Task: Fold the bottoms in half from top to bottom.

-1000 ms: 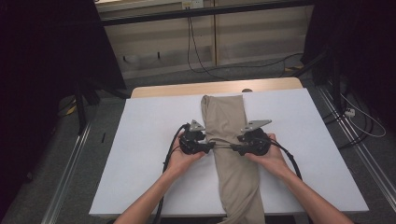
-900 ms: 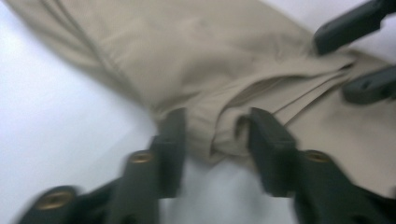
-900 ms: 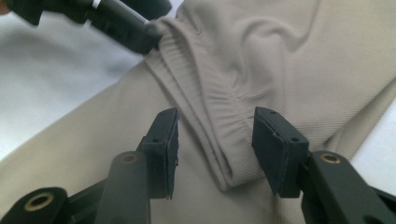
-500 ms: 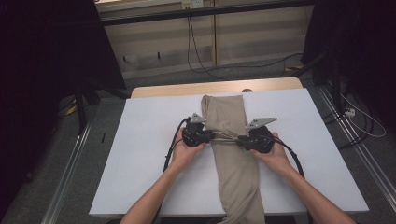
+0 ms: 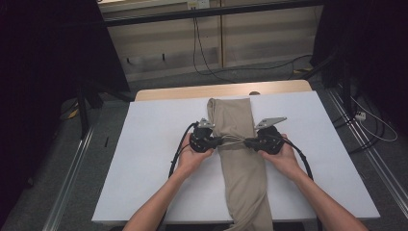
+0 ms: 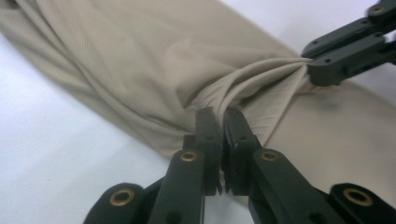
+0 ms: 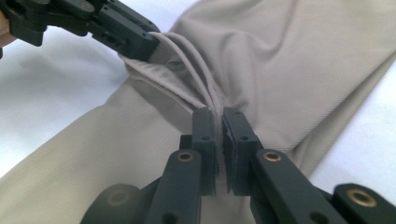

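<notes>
A white tabletop [image 5: 144, 144] sits before a dim back wall with trailing cables. On it my left gripper [image 6: 222, 135] is pinching a gathered edge of the beige cloth [image 5: 240, 163], jaws pressed together on the bunched fabric; directly across from it my right gripper [image 7: 218, 135] pinches the opposite edge the same way. Between them the fabric is drawn into tight, cord-like pleats, while the rest of the cloth stretches away from both grippers, toward the far edge and down past the near edge. I judge this the fold step, mid-grab. Next I'd lift both grippers together, evenly, and carry the held band over without letting either pinch slip.
</notes>
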Demonstrator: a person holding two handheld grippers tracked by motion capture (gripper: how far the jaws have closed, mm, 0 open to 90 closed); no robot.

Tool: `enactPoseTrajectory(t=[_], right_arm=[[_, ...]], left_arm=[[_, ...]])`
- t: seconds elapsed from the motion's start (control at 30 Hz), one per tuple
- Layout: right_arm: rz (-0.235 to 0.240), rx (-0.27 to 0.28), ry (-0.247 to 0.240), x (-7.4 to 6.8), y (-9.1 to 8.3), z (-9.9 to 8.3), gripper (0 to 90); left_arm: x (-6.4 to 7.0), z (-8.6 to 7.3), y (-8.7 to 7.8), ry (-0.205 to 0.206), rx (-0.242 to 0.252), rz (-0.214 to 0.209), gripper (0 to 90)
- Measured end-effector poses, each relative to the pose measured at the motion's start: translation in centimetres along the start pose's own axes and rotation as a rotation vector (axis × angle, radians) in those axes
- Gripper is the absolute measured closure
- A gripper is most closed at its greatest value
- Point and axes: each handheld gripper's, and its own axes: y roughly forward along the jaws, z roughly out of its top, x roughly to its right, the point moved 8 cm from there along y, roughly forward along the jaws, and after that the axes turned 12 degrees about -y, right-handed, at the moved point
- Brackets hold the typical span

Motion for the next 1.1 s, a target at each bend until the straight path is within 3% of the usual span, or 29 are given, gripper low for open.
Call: enactPoseTrajectory(t=[0.07, 0.23, 0.5, 0.67, 0.77, 0.87, 0.93, 1.03, 1.1], right_arm=[[0.007, 0.016, 0.001, 0.0, -1.0, 0.3, 84.9], [0.028, 0.054, -0.015, -1.2, -4.0, 0.6, 84.9], [0.103, 0.032, -0.059, -6.3, -7.4, -2.0, 84.8], [0.128, 0.014, -0.095, -9.2, -8.8, -3.4, 84.7], [0.126, 0.004, -0.114, -10.5, -9.2, -4.4, 84.5], [0.112, -0.033, -0.124, -10.9, -8.6, -5.5, 84.2], [0.129, -0.066, -0.126, -11.0, -8.2, -6.1, 84.0], [0.157, -0.060, -0.115, -11.4, -8.6, -6.3, 83.9], [0.167, -0.061, -0.122, -11.8, -9.0, -6.5, 83.7]], left_arm=[[1.1, 0.3, -0.8, 0.014, 0.013, -0.014, 86.3], [4.2, -0.4, -3.0, 0.074, -0.021, -0.039, 86.3], [8.5, -5.2, -5.6, 0.143, -0.077, -0.114, 86.3], [10.0, -7.5, -6.7, 0.173, -0.102, -0.149, 86.2], [10.7, -8.8, -6.5, 0.202, -0.115, -0.135, 86.0], [10.8, -9.8, -5.7, 0.228, -0.151, -0.121, 85.8], [11.1, -10.1, -5.6, 0.217, -0.144, -0.123, 85.5], [11.6, -10.2, -6.3, 0.225, -0.157, -0.136, 85.6], [12.1, -10.9, -6.5, 0.252, -0.173, -0.129, 85.6]])
